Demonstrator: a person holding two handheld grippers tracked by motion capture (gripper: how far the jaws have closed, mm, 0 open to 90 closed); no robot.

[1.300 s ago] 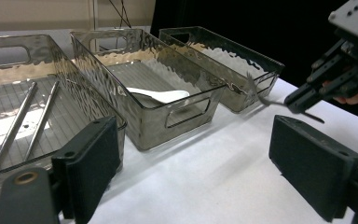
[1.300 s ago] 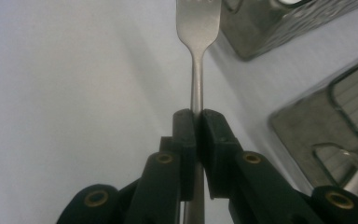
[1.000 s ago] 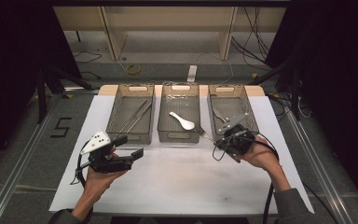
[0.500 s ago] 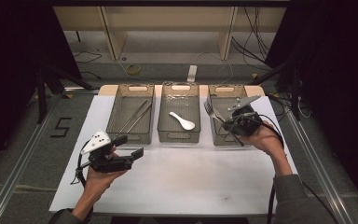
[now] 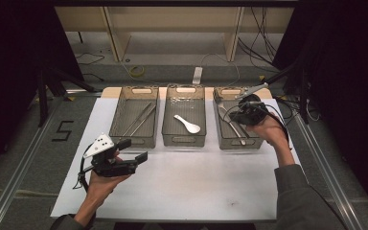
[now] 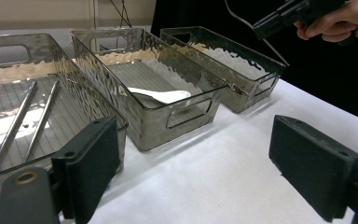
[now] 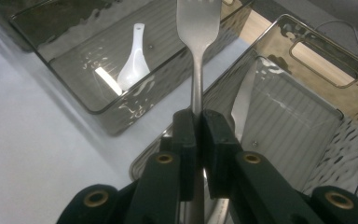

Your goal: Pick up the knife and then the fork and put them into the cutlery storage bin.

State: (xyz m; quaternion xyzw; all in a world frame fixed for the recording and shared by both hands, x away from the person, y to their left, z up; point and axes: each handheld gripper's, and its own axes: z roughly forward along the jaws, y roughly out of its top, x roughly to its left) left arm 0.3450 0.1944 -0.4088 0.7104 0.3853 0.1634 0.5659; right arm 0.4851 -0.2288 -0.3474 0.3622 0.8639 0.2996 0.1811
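Note:
My right gripper (image 5: 235, 112) (image 7: 196, 116) is shut on the handle of a metal fork (image 7: 197, 28), held above the right smoked tray (image 5: 239, 145) (image 7: 324, 79). The fork's tines point toward the middle tray (image 5: 183, 141) (image 7: 70, 93), where a white spoon (image 5: 188, 124) (image 7: 133, 60) lies. Another piece of metal cutlery (image 5: 237, 132) (image 7: 242, 100) rests inside the right tray. My left gripper (image 5: 134, 150) (image 6: 191, 168) stands open and empty over the white mat, in front of the left tray (image 5: 133, 142). That tray holds two metal sticks (image 5: 140, 119) (image 6: 28, 116).
The three trays stand side by side at the back of the white mat (image 5: 187, 191). Beyond them is a wooden table edge (image 5: 108, 92), then floor with cables. Dark curtains close in both sides.
The right hand has carried the fork up and away from the mat in front of the right tray to above that tray. The left gripper has stayed put.

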